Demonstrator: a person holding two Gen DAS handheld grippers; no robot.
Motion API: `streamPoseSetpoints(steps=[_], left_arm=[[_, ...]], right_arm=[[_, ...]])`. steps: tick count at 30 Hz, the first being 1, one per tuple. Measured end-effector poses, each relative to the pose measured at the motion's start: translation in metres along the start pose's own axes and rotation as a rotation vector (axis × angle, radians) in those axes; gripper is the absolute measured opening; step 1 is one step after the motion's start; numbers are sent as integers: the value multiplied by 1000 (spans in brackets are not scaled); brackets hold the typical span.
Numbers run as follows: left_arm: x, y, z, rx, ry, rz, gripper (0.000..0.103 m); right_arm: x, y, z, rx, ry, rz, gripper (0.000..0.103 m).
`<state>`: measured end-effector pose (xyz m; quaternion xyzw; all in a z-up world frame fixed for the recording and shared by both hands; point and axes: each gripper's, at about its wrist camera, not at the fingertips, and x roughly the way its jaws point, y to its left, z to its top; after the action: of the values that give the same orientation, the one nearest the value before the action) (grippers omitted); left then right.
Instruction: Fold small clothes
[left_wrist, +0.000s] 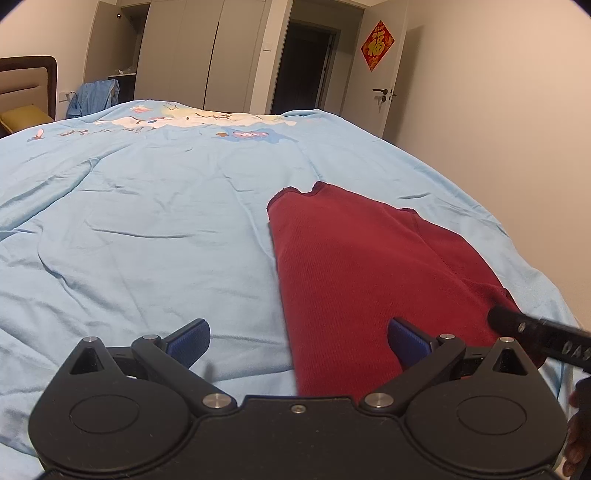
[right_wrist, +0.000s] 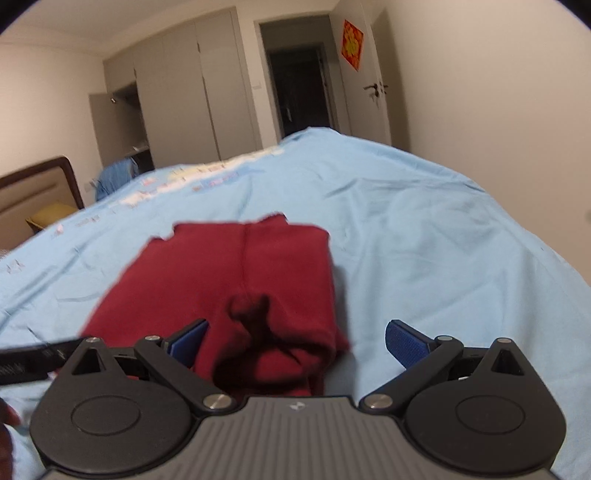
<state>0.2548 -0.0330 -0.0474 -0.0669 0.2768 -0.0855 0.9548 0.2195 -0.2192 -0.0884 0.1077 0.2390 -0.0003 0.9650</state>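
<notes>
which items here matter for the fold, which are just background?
Job: red garment, left gripper, right gripper, both open.

Background: blue bedspread, wardrobe, door, red door decoration, headboard, blue cloth.

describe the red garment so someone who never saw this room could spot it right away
A light blue quilt covers the bed that fills the room. On its near right part lies the dark red garment, folded lengthwise into a long strip. It is the only red cloth on the blue.
</notes>
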Motion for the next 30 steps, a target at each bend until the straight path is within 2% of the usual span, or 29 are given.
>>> streamPoseSetpoints(steps=[4,8,11,14,20,24,26,30], left_arm=[[1,2,-1,-1,10,-11,102],[1,3,-1,4,13,-13,102],[1,5,0,4,12,-26,102],[-1,11,2,-7,7,-72,102],[-4,18,5,-32,5,-113,102],[-2,17,5,-16,21,-98,102],[0,15,5,-8,27,-94,102],[3,12,7,5,32,-99,102]], right_arm=[[5,-14,-12,48,46,13,103],[4,-18,-12,56,50,33,103],[0,-23,-5,72,33,100,103],[-1,-31,5,120,3,174,103],[40,-54,22,249,17,210,103],[66,-58,29,243,25,220,89],[70,-53,33,196,9,215,77],[86,-52,36,216,27,274,76]])
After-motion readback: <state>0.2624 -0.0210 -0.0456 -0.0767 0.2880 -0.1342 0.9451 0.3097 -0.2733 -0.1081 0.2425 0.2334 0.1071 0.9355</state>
